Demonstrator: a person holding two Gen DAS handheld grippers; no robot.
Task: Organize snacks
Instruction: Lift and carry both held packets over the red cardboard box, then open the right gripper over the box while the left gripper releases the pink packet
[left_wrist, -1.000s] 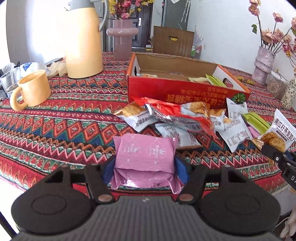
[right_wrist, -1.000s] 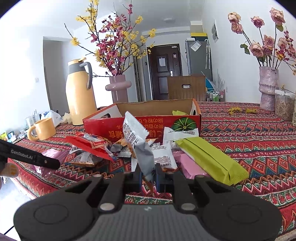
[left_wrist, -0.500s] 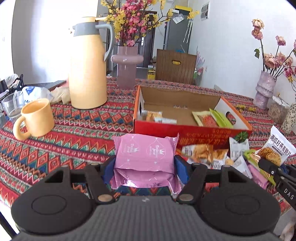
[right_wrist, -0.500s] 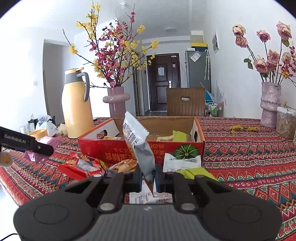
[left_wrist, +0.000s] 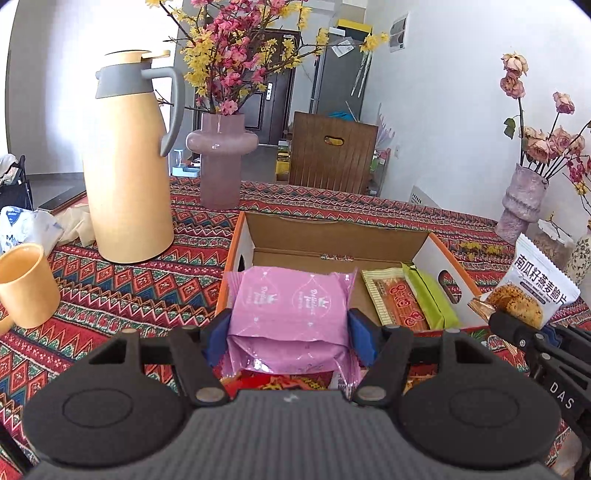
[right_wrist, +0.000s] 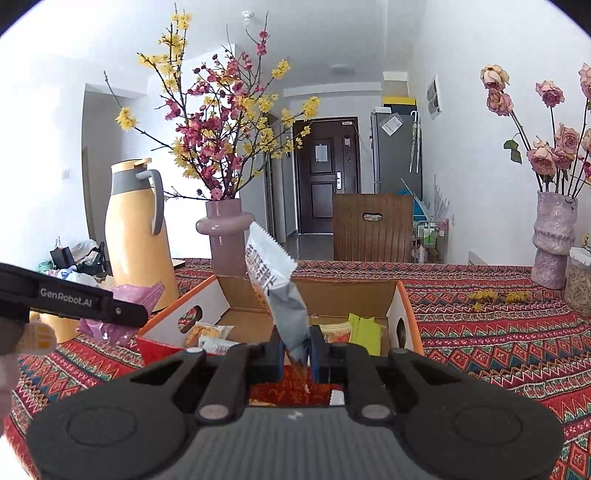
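Observation:
My left gripper is shut on a pink snack packet and holds it above the near wall of the open red cardboard box. My right gripper is shut on a white oat-crisp packet, upright, in front of the same box. That packet also shows in the left wrist view, right of the box. The box holds a green packet, a yellow-orange packet and other packets.
A yellow thermos jug and a pink vase with flowers stand behind the box on the patterned tablecloth. A yellow mug sits at the left. A purple vase with roses stands at the far right.
Both grippers have risen and moved forward with their packets toward the box. The pile of loose snacks has dropped below view, and the box interior now shows.

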